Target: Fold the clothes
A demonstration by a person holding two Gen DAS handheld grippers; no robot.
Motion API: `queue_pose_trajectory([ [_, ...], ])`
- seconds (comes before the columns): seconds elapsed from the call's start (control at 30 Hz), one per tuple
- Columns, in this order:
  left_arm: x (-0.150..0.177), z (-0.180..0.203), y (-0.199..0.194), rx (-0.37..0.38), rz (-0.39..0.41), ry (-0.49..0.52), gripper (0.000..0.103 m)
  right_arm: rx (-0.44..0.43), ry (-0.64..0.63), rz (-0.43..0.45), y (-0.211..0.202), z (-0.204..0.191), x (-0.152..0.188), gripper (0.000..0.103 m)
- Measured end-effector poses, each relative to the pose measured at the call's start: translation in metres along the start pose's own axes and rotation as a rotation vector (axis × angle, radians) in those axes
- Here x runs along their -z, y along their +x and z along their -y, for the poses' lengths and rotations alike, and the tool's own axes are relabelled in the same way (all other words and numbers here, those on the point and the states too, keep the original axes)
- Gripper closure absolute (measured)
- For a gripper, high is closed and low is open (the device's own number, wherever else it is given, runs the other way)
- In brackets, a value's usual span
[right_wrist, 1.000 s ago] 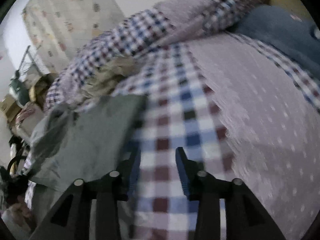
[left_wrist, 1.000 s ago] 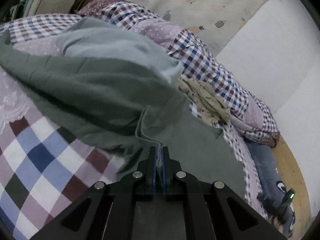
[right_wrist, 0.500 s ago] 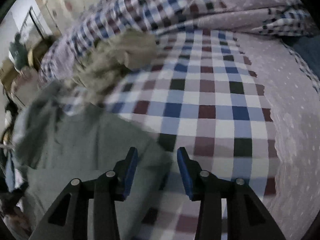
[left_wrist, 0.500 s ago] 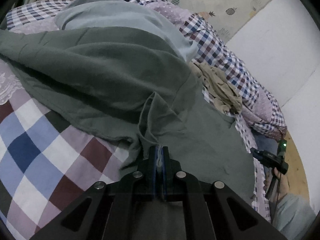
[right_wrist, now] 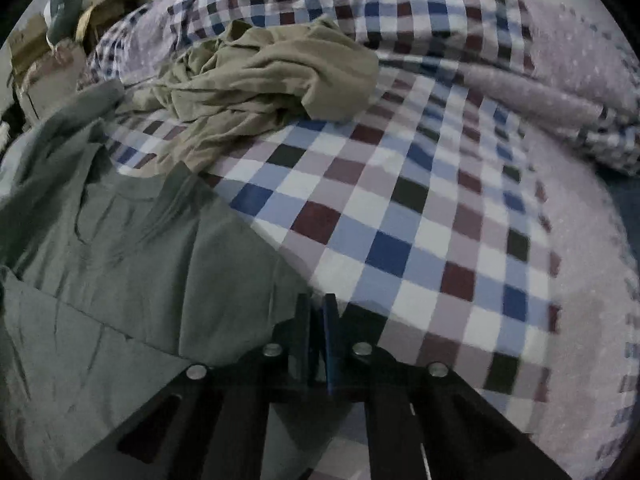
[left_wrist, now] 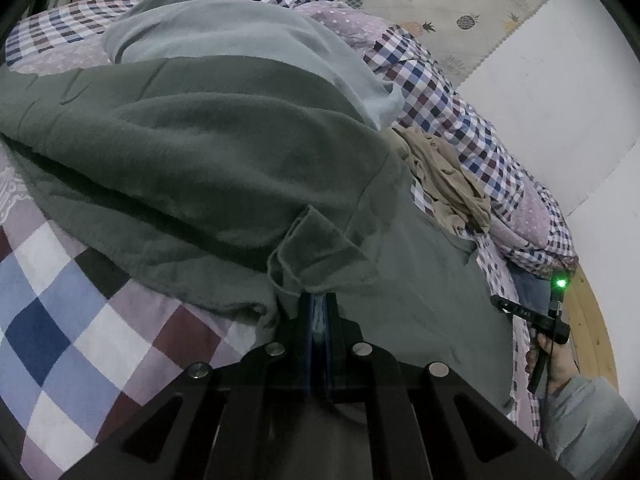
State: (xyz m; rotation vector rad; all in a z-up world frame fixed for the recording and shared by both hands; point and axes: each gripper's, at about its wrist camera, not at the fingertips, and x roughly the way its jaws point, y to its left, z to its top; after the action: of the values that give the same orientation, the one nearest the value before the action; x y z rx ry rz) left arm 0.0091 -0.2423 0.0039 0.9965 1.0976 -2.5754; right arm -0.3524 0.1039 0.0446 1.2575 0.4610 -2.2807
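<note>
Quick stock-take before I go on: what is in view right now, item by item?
Green shirt: one, dark grey-green, spread over the bed.
Light shirt: one, pale blue-grey, behind the green shirt.
Tan garment: one, khaki, crumpled near the quilt.
Checked bedspread: one, blue, maroon and white.
Quilt: one, checked and lilac, bunched along the wall.
Left gripper: black, fingers shut on the green shirt's edge.
Right gripper: black, fingers nearly together at the green shirt's edge; grip unclear.
Hand: one, grey sleeve, holding the right gripper.

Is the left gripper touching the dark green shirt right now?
Touching. In the left wrist view the left gripper is shut, with a fold of the dark green shirt pinched between its fingers.
</note>
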Motion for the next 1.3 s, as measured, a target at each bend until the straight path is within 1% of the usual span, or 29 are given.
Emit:
queue_pose_trajectory([
  [0.07,-0.003,0.001,-0.001,0.004,0.015,0.000,0.100,0.041,-0.005,0.029,-0.013,0.000,-0.002,0.100],
  [0.13,-0.006,0.004,-0.006,0.011,0.049,0.016,0.100,0.077,-0.006,0.060,-0.027,0.003,-0.005,0.100],
  [0.17,-0.008,0.007,-0.008,0.011,0.071,0.035,0.100,0.099,-0.012,0.059,-0.030,0.003,-0.005,0.100],
  [0.23,-0.010,0.011,-0.011,0.015,0.087,0.059,0.100,0.165,-0.036,0.037,-0.031,0.001,-0.007,0.100],
  [0.27,-0.010,0.011,-0.010,0.015,0.081,0.062,0.100,0.202,-0.043,0.014,-0.026,-0.001,-0.007,0.100],
  [0.33,-0.008,0.008,-0.003,0.000,0.043,0.050,0.100,0.248,-0.046,-0.082,-0.007,-0.003,-0.008,0.099],
  [0.37,-0.007,0.007,-0.002,-0.002,0.030,0.040,0.100,0.285,-0.064,-0.123,0.000,-0.006,-0.007,0.099],
  [0.43,-0.006,0.004,0.000,0.001,0.012,0.018,0.100,0.406,-0.109,-0.145,0.002,-0.016,-0.008,0.095],
  [0.5,-0.005,0.000,0.001,0.003,-0.006,-0.005,0.100,0.428,-0.122,-0.109,-0.010,-0.026,-0.013,0.094],
  [0.53,-0.005,-0.001,0.002,0.005,-0.014,-0.016,0.100,0.407,-0.121,-0.062,-0.023,-0.037,-0.018,0.094],
  [0.57,-0.004,-0.003,0.003,0.006,-0.023,-0.027,0.100,0.365,-0.121,-0.013,-0.036,-0.049,-0.022,0.092],
  [0.6,-0.003,-0.004,0.003,0.006,-0.031,-0.036,0.100,0.270,-0.133,0.038,-0.049,-0.069,-0.026,0.090],
  [0.67,-0.001,-0.004,0.002,0.004,-0.038,-0.048,0.100,0.068,-0.207,0.112,-0.070,-0.114,-0.032,0.088],
  [0.7,0.000,-0.005,0.001,0.005,-0.041,-0.054,0.100,-0.014,-0.258,0.135,-0.077,-0.137,-0.033,0.083],
  [0.73,0.000,-0.005,0.001,0.007,-0.043,-0.060,0.100,-0.097,-0.312,0.155,-0.082,-0.163,-0.032,0.080],
  [0.77,0.001,-0.006,0.000,0.009,-0.046,-0.066,0.100,-0.185,-0.376,0.165,-0.086,-0.193,-0.030,0.074],
  [0.8,0.001,-0.007,0.000,0.013,-0.050,-0.077,0.100,-0.264,-0.444,0.169,-0.088,-0.224,-0.027,0.073],
  [0.87,0.001,-0.009,-0.001,0.021,-0.058,-0.096,0.100,-0.368,-0.592,0.149,-0.083,-0.286,-0.019,0.073],
  [0.93,0.001,-0.010,-0.002,0.026,-0.066,-0.107,0.100,-0.391,-0.686,0.110,-0.070,-0.326,-0.011,0.073],
  [1.0,0.001,-0.011,-0.003,0.031,-0.075,-0.107,0.100,-0.395,-0.758,0.074,-0.055,-0.359,-0.006,0.073],
  [1.07,0.000,-0.013,-0.003,0.040,-0.084,-0.109,0.100,-0.400,-0.793,0.054,-0.040,-0.376,-0.007,0.073],
  [1.17,0.000,-0.016,-0.004,0.059,-0.099,-0.121,0.100,-0.372,-0.832,0.029,-0.027,-0.392,-0.007,0.074],
  [1.23,-0.002,-0.018,-0.004,0.073,-0.106,-0.131,0.100,-0.352,-0.830,0.041,-0.028,-0.389,-0.006,0.097],
  [1.27,-0.002,-0.018,-0.004,0.080,-0.109,-0.136,0.100,-0.340,-0.828,0.048,-0.029,-0.388,-0.005,0.102],
  [1.3,-0.003,-0.019,-0.004,0.083,-0.111,-0.140,0.100,-0.324,-0.824,0.062,-0.033,-0.385,-0.006,0.102],
])
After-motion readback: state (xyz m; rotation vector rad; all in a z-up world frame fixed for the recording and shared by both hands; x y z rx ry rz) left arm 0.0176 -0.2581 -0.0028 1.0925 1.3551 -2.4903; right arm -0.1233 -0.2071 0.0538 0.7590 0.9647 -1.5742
